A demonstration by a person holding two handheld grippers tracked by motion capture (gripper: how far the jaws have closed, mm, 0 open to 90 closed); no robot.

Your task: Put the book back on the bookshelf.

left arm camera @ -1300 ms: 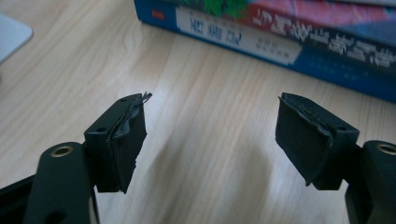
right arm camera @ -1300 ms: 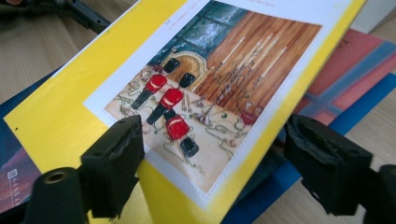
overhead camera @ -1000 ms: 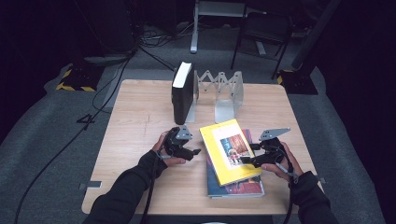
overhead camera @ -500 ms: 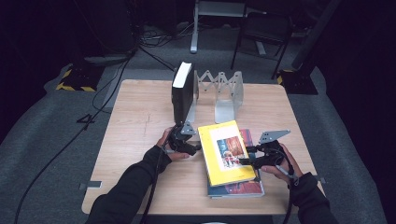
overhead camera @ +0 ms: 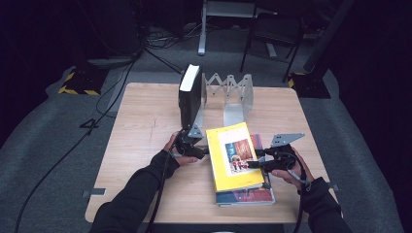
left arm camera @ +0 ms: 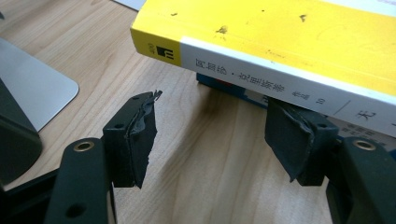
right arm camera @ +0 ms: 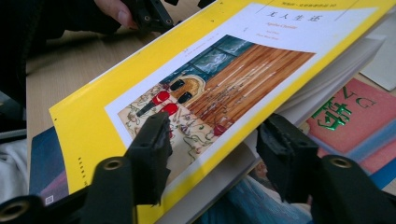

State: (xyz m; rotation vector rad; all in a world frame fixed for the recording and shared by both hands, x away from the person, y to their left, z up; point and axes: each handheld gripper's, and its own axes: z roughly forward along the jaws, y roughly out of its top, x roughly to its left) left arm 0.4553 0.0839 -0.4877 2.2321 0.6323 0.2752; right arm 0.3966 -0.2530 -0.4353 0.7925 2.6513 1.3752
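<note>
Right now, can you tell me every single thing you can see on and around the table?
Yellow book: one, yellow with a picture on the cover, lying on top of the stack at the table's near right.
Book underneath: at least one, red and blue cover, under the yellow book.
Black book: one, black with white page edges, standing upright at the rack's left end.
Book rack: one, silver metal, zigzag middle, far side of the table.
Table: one, light wood.
Cables: several, black, on the grey floor.
Left tool: one, black, at the yellow book's spine, jaws just closing.
Right tool: one, black, jaws just closing over the yellow book's page edge.
</note>
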